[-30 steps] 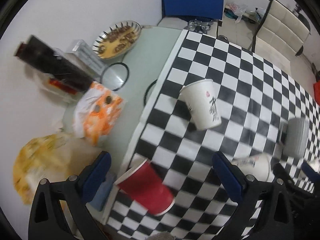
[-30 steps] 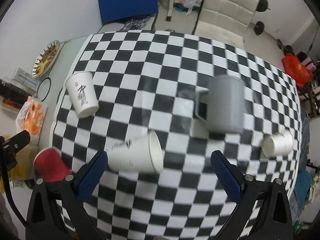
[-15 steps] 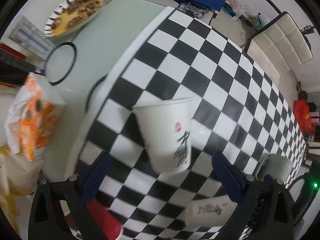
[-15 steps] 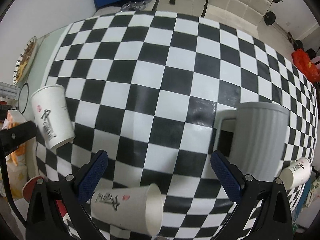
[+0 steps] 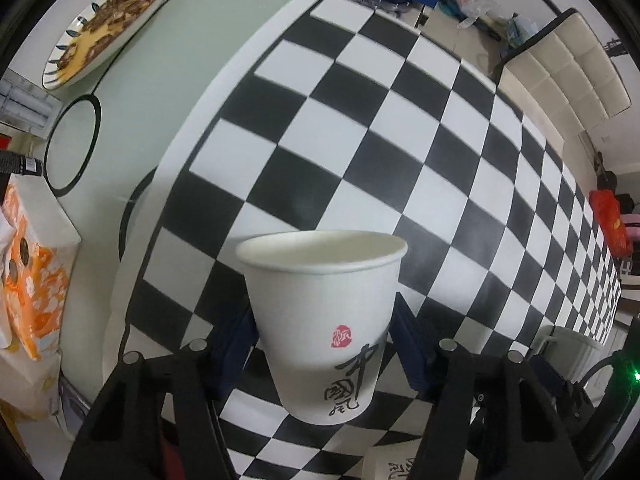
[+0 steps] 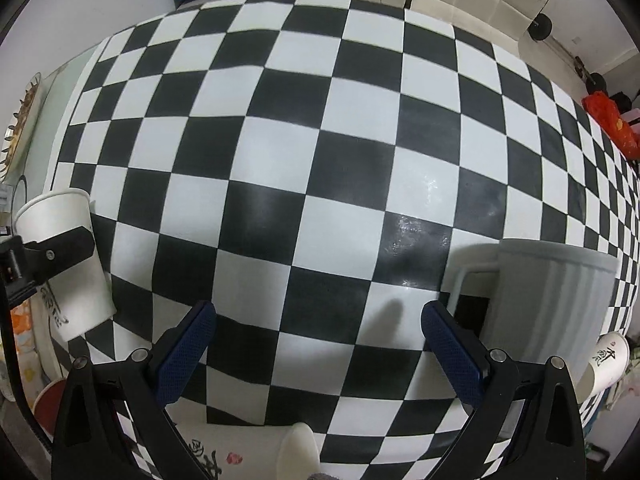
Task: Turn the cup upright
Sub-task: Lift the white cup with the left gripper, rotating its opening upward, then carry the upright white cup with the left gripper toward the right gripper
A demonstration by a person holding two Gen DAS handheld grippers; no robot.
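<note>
A white paper cup printed with black calligraphy and a red seal (image 5: 324, 332) is seen mouth-up between the two blue-padded fingers (image 5: 232, 344) of the left tool (image 5: 324, 344). The fingers are closed against its sides, so the cup is gripped low on its wall, above the table covered by a black-and-white checkered cloth (image 5: 360, 140). In the right wrist view the same cup (image 6: 66, 264) is found at the far left edge of the cloth, with a black part of the left tool crossing in front of it.

The right tool (image 6: 316, 344) is held open, its blue pads (image 6: 184, 352) spread wide apart over the checkered cloth with nothing between them. A second white paper cup with black script (image 6: 248, 456) is seen lying on its side at the bottom edge of that view, just under the tool. A ribbed grey mug with a handle (image 6: 552, 304) is placed beside the right finger, and a third white paper cup (image 6: 606, 364) is seen lying on its side just past it. A red cup (image 6: 50, 404) is partly visible at the lower left.

A patterned plate of food (image 5: 104, 24) and an orange-and-white packet (image 5: 34, 272) are found on the pale green part of the table.
</note>
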